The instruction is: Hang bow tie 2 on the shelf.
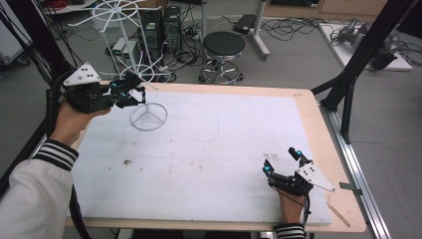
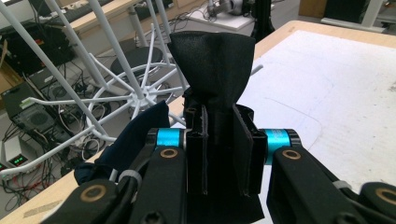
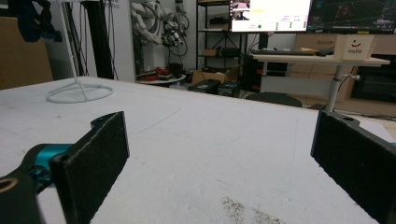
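Left gripper [image 1: 133, 92], clamping a black cloth [image 2: 212, 70], is nearing the white wire rack [image 1: 148, 116] at upper left, likely for hanging; right gripper [image 1: 282, 161] is idling, jaws apart.

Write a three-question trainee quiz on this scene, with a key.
1. True or false: the left gripper is shut on a black cloth.
2. How do the right gripper's jaws stand: A wide apart with nothing between, B clamped on a cloth, C closed together?
3. What does the white wire rack's ring base rest on?

Key: 1 true. 2 A. 3 the white table cover.
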`<act>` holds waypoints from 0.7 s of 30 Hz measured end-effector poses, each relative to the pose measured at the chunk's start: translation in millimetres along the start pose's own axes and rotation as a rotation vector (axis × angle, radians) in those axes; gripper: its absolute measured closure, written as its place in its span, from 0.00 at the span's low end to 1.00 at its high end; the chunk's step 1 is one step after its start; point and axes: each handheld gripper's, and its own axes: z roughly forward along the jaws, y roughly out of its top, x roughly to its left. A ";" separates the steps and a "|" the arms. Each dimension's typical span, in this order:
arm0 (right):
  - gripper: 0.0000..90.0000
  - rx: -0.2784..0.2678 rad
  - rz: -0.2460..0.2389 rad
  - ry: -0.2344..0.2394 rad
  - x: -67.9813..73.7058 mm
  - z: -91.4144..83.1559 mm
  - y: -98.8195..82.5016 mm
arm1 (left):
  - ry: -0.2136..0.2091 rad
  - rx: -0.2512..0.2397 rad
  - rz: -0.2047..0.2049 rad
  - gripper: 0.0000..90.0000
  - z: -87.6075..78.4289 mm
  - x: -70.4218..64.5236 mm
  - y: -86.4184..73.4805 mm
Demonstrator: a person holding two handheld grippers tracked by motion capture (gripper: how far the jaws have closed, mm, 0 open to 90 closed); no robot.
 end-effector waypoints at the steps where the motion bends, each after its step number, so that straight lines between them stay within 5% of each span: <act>1: 0.04 0.000 0.000 0.000 0.0 0.0 0.0 | 0.000 0.000 0.000 0.85 0.0 0.0 0.0; 21: 0.04 -0.001 0.002 -0.001 0.4 -0.1 0.0 | 0.030 0.058 -0.012 0.84 15.5 11.9 2.5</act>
